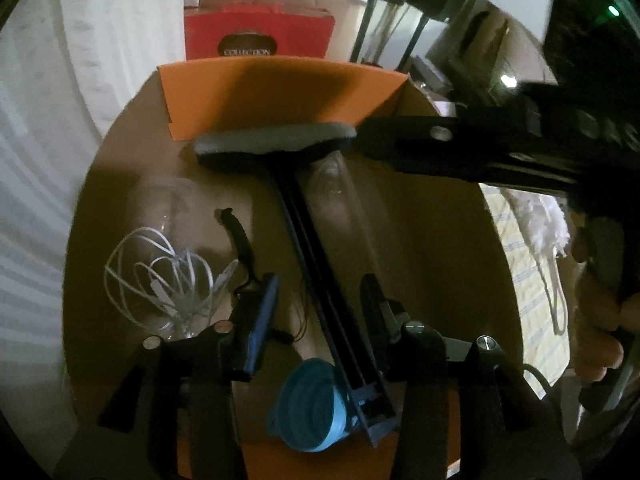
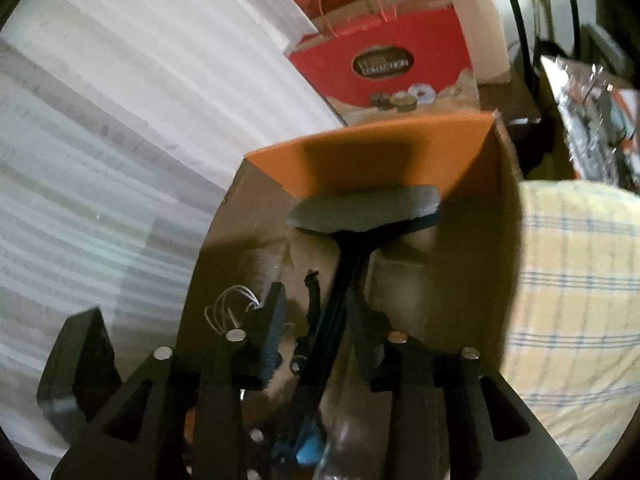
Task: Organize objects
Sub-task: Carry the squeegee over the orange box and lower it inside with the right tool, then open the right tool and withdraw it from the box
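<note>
A T-shaped tool with a grey padded head (image 1: 276,138) and a long black handle (image 1: 316,248) lies slanted in a cardboard box with an orange flap (image 1: 280,92). My left gripper (image 1: 316,312) straddles the lower handle, open, with gaps to both fingers. In the right wrist view the same head (image 2: 368,204) sits under the orange flap (image 2: 380,152). My right gripper (image 2: 318,320) is open around the handle, which runs close to the right finger. Also in the box are a white wire whisk (image 1: 156,276), a blue collapsible cup (image 1: 312,408) and a clear bottle (image 1: 336,184).
A black-handled utensil (image 1: 240,240) and a glass (image 1: 168,208) lie at the box's left. Red gift bags (image 1: 256,32) stand behind the box. A checked cloth (image 2: 572,280) lies to its right and a white curtain (image 2: 120,120) to its left. A hand (image 1: 600,320) shows at the right edge.
</note>
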